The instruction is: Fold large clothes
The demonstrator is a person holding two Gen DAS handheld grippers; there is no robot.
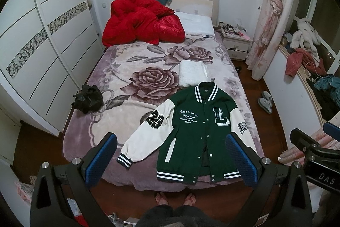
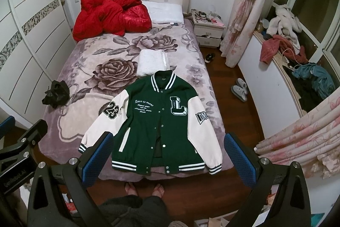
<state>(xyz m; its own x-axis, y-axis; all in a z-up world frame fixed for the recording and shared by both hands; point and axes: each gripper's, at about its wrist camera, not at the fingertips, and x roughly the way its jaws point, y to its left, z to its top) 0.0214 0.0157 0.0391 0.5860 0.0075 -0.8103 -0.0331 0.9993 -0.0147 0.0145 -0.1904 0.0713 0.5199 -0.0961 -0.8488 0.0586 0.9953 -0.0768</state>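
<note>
A green varsity jacket [image 1: 191,131] [image 2: 157,120] with white sleeves lies flat and face up at the foot of the bed, collar toward the headboard, both sleeves spread out. High above the foot of the bed my left gripper [image 1: 171,160] is held open, nothing between its blue pads. My right gripper [image 2: 167,160] hovers at the same height, also open and empty. Each gripper's black frame shows at the edge of the other's view. Neither touches the jacket.
A folded white garment [image 1: 193,73] lies just beyond the collar. A black bundle [image 1: 88,99] sits at the bed's left edge, a red quilt [image 1: 142,23] and pillow [image 1: 196,22] at the head. Wardrobe [image 1: 42,46] left, slippers [image 1: 265,101] and a cluttered sill [image 2: 297,61] right. A person's bare feet [image 1: 174,198] stand at the bed's foot.
</note>
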